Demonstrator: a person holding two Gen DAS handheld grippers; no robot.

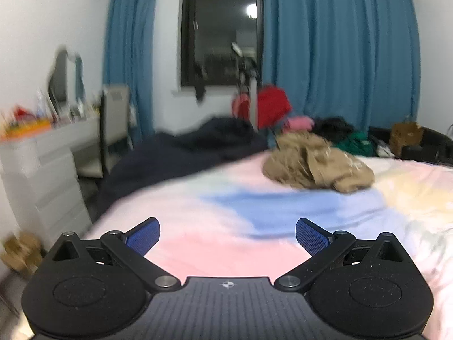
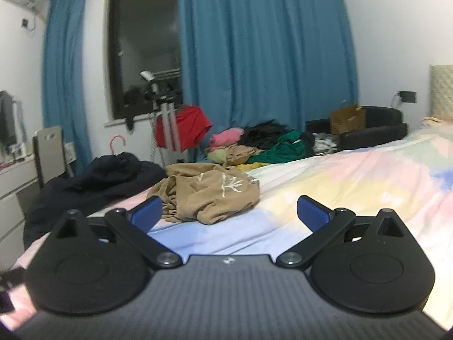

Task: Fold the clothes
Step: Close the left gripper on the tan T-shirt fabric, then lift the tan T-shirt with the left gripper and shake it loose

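A crumpled tan garment (image 1: pixel 317 164) (image 2: pixel 209 195) with a pale print lies in a heap on the pastel bed sheet (image 1: pixel 226 221) (image 2: pixel 354 181). My left gripper (image 1: pixel 228 236) hovers open over the sheet, well short of the garment, which lies ahead and to the right. My right gripper (image 2: pixel 229 212) is open too, just short of the heap, which shows between and beyond its blue pads (image 2: pixel 147 212). Neither gripper holds anything.
A dark garment (image 1: pixel 181 153) (image 2: pixel 93 181) lies at the bed's far left. A pile of pink, black and green clothes (image 2: pixel 263 144) sits beyond the bed. A white dresser (image 1: pixel 42 175) and chair (image 1: pixel 113 124) stand left; a stand with red cloth (image 2: pixel 181 130) is before the window.
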